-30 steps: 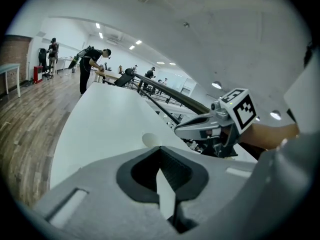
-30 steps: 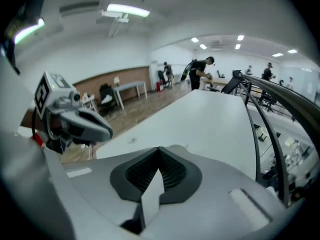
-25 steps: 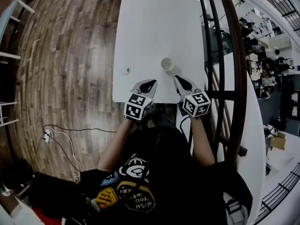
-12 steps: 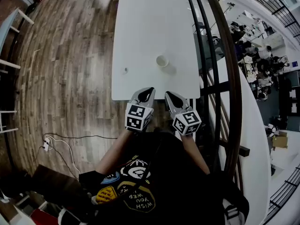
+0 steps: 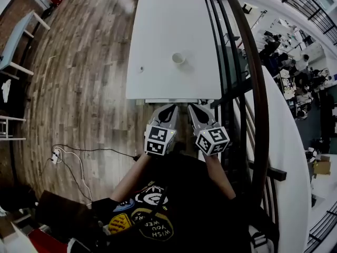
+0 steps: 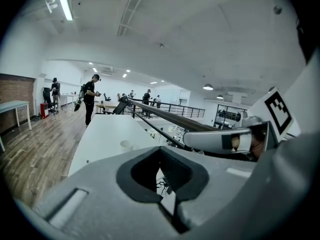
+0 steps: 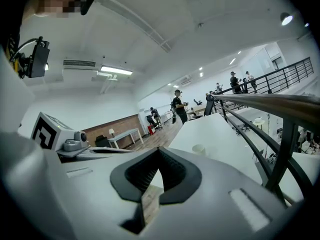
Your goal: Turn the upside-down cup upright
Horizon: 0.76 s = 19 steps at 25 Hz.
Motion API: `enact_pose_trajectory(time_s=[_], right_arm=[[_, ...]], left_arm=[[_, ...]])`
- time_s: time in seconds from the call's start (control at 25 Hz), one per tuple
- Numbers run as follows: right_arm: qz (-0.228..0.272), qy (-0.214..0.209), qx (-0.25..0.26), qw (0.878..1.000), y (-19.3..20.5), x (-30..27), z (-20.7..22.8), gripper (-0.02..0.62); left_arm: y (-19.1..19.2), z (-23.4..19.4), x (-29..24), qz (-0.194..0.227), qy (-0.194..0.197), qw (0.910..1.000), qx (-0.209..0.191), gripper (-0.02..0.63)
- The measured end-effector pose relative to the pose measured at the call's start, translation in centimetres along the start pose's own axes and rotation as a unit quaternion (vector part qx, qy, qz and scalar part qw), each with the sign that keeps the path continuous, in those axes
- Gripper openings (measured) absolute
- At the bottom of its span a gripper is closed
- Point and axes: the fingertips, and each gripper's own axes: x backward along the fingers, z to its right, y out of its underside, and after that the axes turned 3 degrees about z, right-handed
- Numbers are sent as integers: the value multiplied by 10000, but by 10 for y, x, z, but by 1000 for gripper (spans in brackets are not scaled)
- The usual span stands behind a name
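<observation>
A small white paper cup (image 5: 178, 58) stands on the long white table (image 5: 174, 20) with its open mouth up. It also shows small in the left gripper view as the cup (image 6: 126, 144) and in the right gripper view as the cup (image 7: 198, 148). My left gripper (image 5: 170, 109) and right gripper (image 5: 192, 108) are side by side off the table's near edge, close to my body and well short of the cup. Both are shut with nothing between the fingers, as the left gripper (image 6: 161, 150) and right gripper (image 7: 159, 150) show in their own views.
A dark railing with a wooden handrail (image 5: 247, 62) runs along the table's right side. A small round fitting (image 5: 141, 68) sits in the tabletop left of the cup. Wooden floor lies to the left, with a cable and power strip (image 5: 55, 153). People (image 6: 90, 96) stand far off.
Both grippers drew back from over the table's near edge toward my body and rose a little. The cup stayed where it stood.
</observation>
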Motion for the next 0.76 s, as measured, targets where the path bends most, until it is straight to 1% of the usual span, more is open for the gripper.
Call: enact_pose_trajectory(time_s=[0.16, 0.36, 0.44, 0.52, 0.64, 0.76], right_arm=[[-8, -155, -22, 9999, 12, 21, -21, -2], [48, -5, -93, 9999, 10, 30, -25, -3], [66, 76, -124, 9999, 3, 32, -25, -2], [124, 57, -49, 9999, -3, 31, -33, -3], [226, 34, 59, 9997, -8, 22, -43, -3], [269, 66, 48, 9996, -6, 14, -52, -2]], left_arm=[[4, 16, 20, 191, 59, 9997, 123, 5], [-8, 18, 23, 147, 85, 9995, -260, 5], [-17, 21, 24, 144, 159, 9993, -294, 5], [-20, 24, 30, 145, 221, 9991, -337, 5], [-14, 14, 34, 74, 199, 9988, -437, 5], [-5, -1, 37, -12, 149, 9994, -325, 5]])
